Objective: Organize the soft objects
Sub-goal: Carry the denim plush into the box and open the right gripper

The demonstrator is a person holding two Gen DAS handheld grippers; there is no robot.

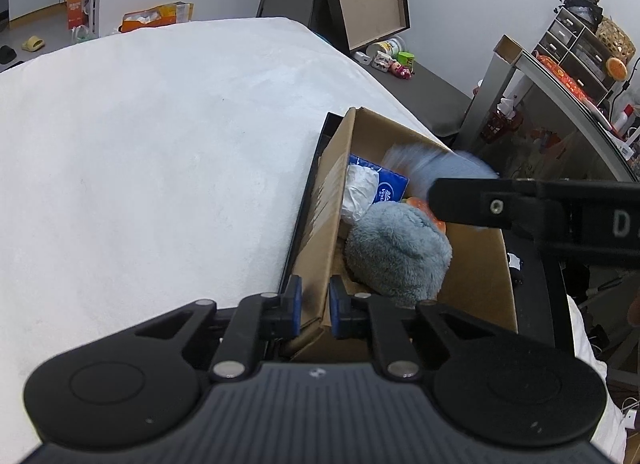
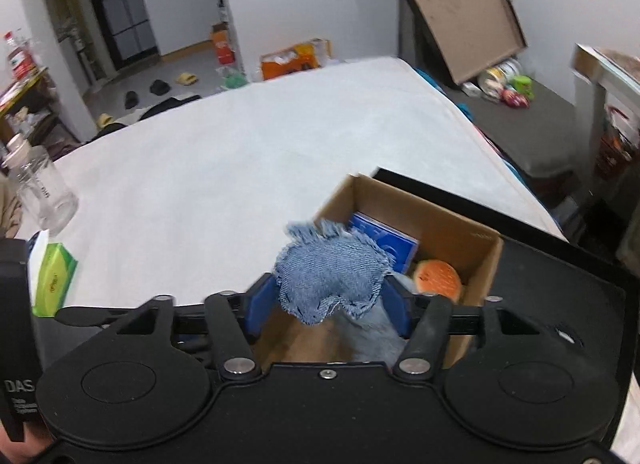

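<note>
Placing step: right gripper (image 2: 328,304) holds the denim patch (image 2: 330,276) over the box (image 1: 476,264), jaws fairly wide around it. Left gripper (image 1: 315,304) pinches the box's near wall, jaws narrow. Next, probably: lower and release inside, beside the grey plush (image 1: 396,252).

- The left gripper (image 1: 315,301) clamps the near wall of the box (image 1: 326,200), one pad on each side of the cardboard.
- The box sits at the edge of a white bed (image 1: 160,144).
- Inside lie a grey plush (image 1: 396,248), a blue packet (image 1: 386,189) and something orange (image 1: 420,205).
- The right gripper (image 1: 440,200) reaches over the box from the right, with blurred blue cloth (image 1: 440,164) beside it.
</note>
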